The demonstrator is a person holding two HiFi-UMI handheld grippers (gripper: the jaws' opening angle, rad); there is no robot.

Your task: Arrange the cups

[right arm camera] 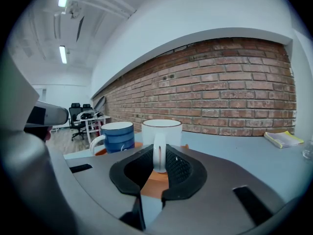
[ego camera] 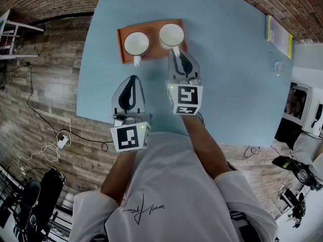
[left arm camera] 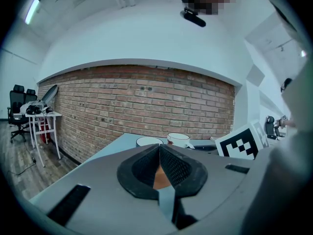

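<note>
Light blue is the colour of the bench (ego camera: 237,84), and an orange tray (ego camera: 122,49) lies on it near the far edge. Two cups stand on the tray side by side, with both handles turned toward the person. The blue cup (ego camera: 136,43) with stripes is on the left part of the tray, and the white cup (ego camera: 171,35) is on the right part, just beside it.

The right gripper (ego camera: 177,52) reaches to the near edge of the tray. In the right gripper view its jaws are clamped on the handle (right arm camera: 159,153) of the white cup (right arm camera: 161,129), one pad on each side of it. The cup stands upright with its bottom on the tray. The blue cup (right arm camera: 117,137) is seen at the left of it, apart from the jaws.

The left gripper (ego camera: 132,79) is over the bare bench, nearer to the person, and it points toward the blue cup without touching it. In the left gripper view the jaws (left arm camera: 159,150) are together and nothing is between them. Behind them the rims of the blue cup (left arm camera: 149,141) and the white cup (left arm camera: 178,139) are visible, and the marker cube (left arm camera: 242,143) of the right gripper is at the right.

A yellow booklet (ego camera: 278,34) lies at the far right corner of the bench, well apart from the tray. A brick wall (right arm camera: 234,87) is behind the bench.
</note>
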